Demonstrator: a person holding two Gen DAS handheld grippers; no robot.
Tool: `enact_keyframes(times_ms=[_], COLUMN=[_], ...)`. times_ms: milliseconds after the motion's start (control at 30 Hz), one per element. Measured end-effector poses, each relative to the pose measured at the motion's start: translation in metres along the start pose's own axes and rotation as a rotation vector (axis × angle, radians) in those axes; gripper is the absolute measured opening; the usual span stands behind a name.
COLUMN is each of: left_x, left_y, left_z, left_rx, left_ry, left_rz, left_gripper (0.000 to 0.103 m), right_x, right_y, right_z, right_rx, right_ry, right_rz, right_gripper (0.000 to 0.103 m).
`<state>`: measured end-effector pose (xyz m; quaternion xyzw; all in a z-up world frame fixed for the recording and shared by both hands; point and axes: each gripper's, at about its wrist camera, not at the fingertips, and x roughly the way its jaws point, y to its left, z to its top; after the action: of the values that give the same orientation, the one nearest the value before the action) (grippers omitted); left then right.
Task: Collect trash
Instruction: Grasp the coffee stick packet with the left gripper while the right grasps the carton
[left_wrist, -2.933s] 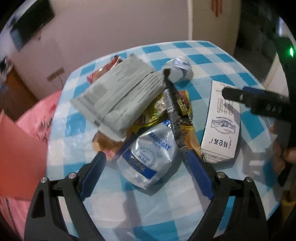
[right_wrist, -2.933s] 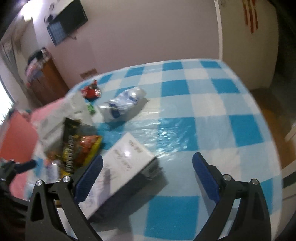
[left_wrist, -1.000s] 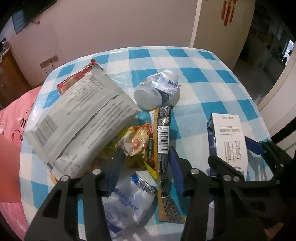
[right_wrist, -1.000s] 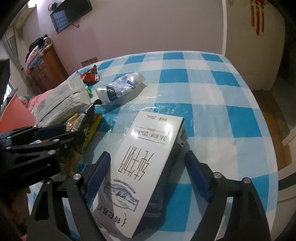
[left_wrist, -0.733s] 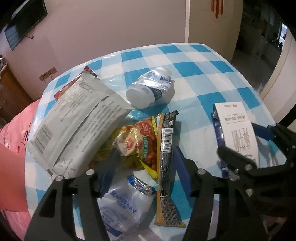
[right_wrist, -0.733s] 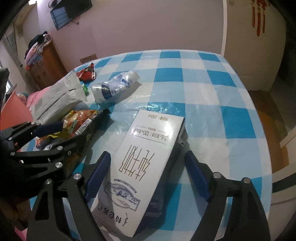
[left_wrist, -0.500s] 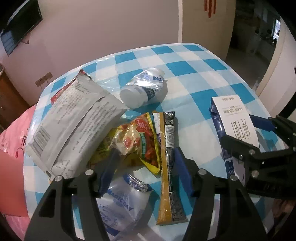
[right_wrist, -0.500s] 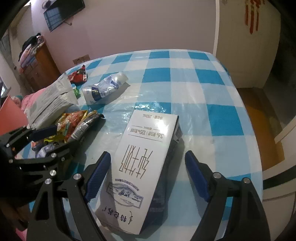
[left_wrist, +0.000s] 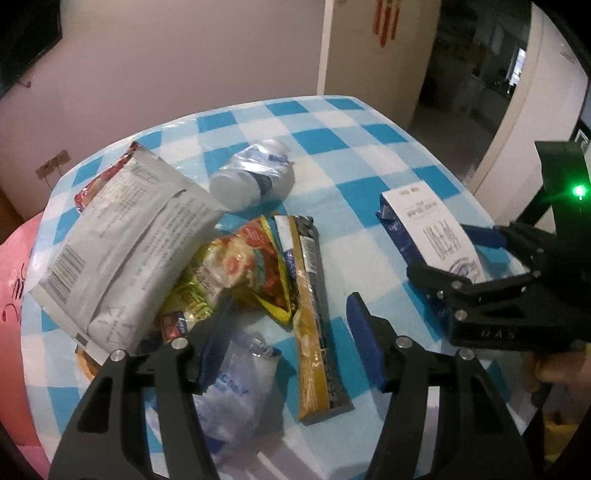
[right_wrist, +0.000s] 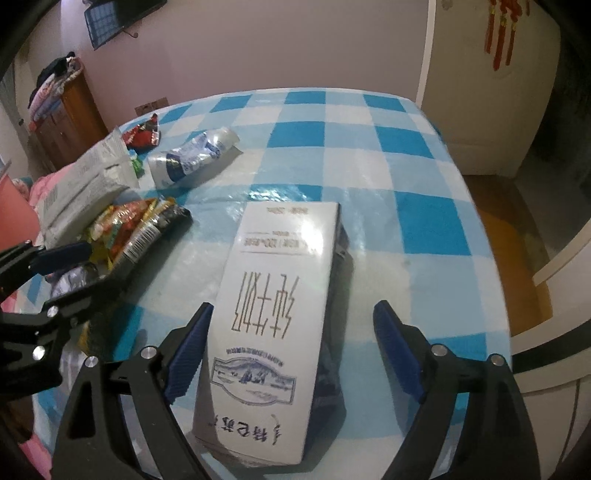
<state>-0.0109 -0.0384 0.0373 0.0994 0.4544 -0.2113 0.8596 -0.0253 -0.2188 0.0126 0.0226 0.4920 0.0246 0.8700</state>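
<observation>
Trash lies on a blue-and-white checked table. My left gripper is open above a long yellow-and-black snack wrapper and a crumpled clear plastic bag. Beside them lie a red-yellow snack bag, a large grey pouch and a crushed plastic bottle. My right gripper is open around a white milk carton lying flat, one finger on each side, not clamped. The carton also shows in the left wrist view.
A red wrapper lies at the table's far left. A pink surface sits left of the table. A wooden cabinet stands by the wall. The table's right edge drops to a floor.
My left gripper has lifted and pulled back from the wrappers, with its jaws a little wider. My right gripper has stayed around the milk carton.
</observation>
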Motion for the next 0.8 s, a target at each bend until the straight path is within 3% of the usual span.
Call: enact_keyframes(times_ms=[100,300,400,567,733,800], left_x=[0.005,0.022,0.026,0.025,0.02,0.016], left_y=[-0.007,-0.004,-0.009,-0.009,0.002,0.006], left_z=[-0.001,0.005,0.006,0.005,0.001,-0.003], left_rx=[0.031,-0.026,-0.02,-0.066,-0.145,-0.18], left_ry=[0.007,0.036,0.036,0.023,0.028,0.028], left_rz=[0.006,0.017,0.066,0.073,0.01,-0.022], left_gripper=[0.062,0.061,0.048,0.023,0.014,0.014], right_x=[-0.001,-0.003,-0.004,-0.002,-0.004,-0.005], right_y=[-0.004,-0.01,-0.013,-0.008,-0.006,-0.008], right_z=[-0.002,-0.005,-0.005,-0.005,-0.006,-0.006], right_rx=[0.002,0.017,0.033,0.007,-0.012,-0.004], right_ry=[-0.002,-0.018,-0.031,-0.054,-0.079,-0.081], right_rz=[-0.009,-0.008,-0.009,-0.02,-0.055,-0.046], right_gripper=[0.086,0.086,0.086,0.084,0.064,0.062])
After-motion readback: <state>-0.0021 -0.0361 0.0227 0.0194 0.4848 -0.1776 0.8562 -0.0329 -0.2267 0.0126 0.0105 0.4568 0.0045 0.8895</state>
